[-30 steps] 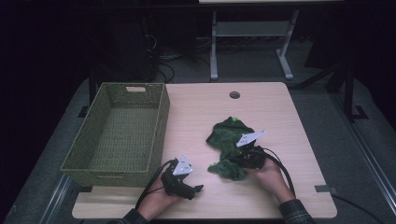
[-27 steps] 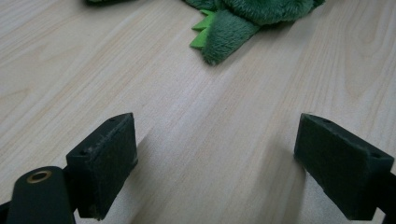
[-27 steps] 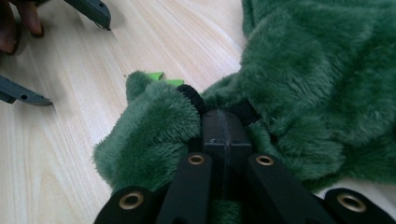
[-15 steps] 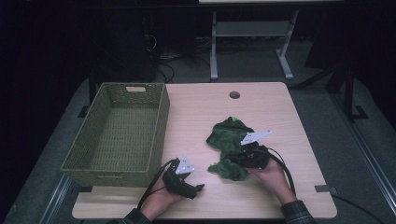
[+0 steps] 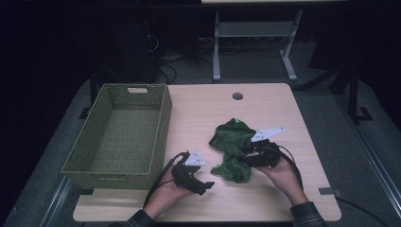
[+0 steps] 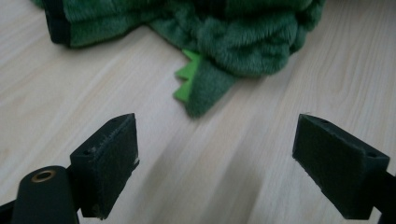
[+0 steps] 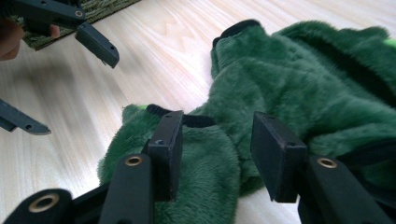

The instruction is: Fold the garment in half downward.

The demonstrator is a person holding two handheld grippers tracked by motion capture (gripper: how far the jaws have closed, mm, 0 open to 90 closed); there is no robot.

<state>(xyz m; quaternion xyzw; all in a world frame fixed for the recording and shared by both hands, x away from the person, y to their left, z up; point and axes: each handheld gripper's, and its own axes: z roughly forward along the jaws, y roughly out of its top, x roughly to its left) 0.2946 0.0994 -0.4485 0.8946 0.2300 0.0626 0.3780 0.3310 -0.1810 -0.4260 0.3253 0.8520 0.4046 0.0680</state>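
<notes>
Clearly soft, light, floppy: green plush garment [image 5: 232, 146] heaped right of the basket [image 5: 120, 130]. Right gripper [image 7: 217, 154] just opening, jaws loosely astride a fold. Left gripper [image 6: 229, 156] spread, empty. Best pinched at a thick fold.

Dim surroundings, evenly lit tabletop, perhaps slightly soft close-ups

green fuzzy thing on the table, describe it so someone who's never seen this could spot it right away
On the light wooden table, look right of the woven green basket, toward the near edge. A crumpled dark green plush garment lies there, with the right gripper over its near end. It is the only soft item on the tabletop, furry with black trim and a bright lime zigzag edge.
</notes>
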